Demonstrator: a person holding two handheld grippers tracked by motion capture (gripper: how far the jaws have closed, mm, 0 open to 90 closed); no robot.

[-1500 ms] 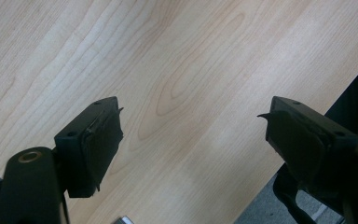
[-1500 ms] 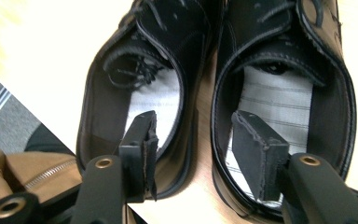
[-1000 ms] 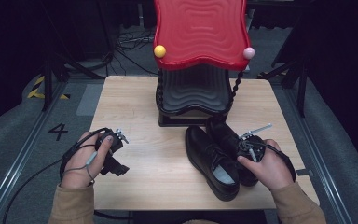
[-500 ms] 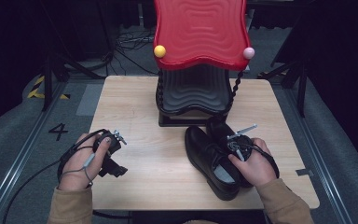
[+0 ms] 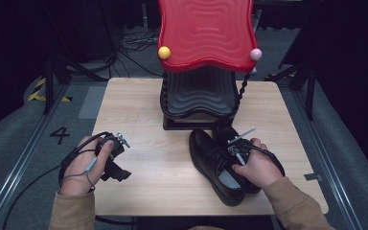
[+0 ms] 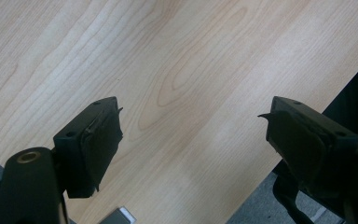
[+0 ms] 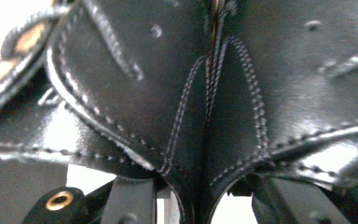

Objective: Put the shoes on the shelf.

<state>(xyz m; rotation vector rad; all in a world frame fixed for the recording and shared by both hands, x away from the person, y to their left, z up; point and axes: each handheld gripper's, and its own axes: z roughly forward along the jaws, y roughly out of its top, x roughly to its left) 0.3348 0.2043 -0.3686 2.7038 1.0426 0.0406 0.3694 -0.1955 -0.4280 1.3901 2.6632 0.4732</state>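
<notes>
Two black leather shoes (image 5: 210, 155) lie side by side on the wooden table (image 5: 139, 110), toes toward the near edge. A hand holds my right gripper (image 5: 234, 155) down over their heel ends. In the right gripper view stitched black leather (image 7: 205, 93) sits between the jaws of my right gripper (image 7: 200, 203), and both pads lie against it. Those jaws have just been opening slightly, with the leather still between them. My left gripper (image 5: 116, 171) rests in the other hand at the table's left front. In its own view my left gripper (image 6: 193, 140) stands wide open over bare wood.
A shoe rack with a red wavy top (image 5: 206, 33) and a black lower shelf (image 5: 199, 96) stands at the table's far middle, just behind the shoes. Cables trail from both grippers. Grey floor (image 5: 14, 143) surrounds the table.
The right hand has moved left and slightly down onto the shoes, and its jaws have come in from wide open to around the leather. The left hand has stayed put.
</notes>
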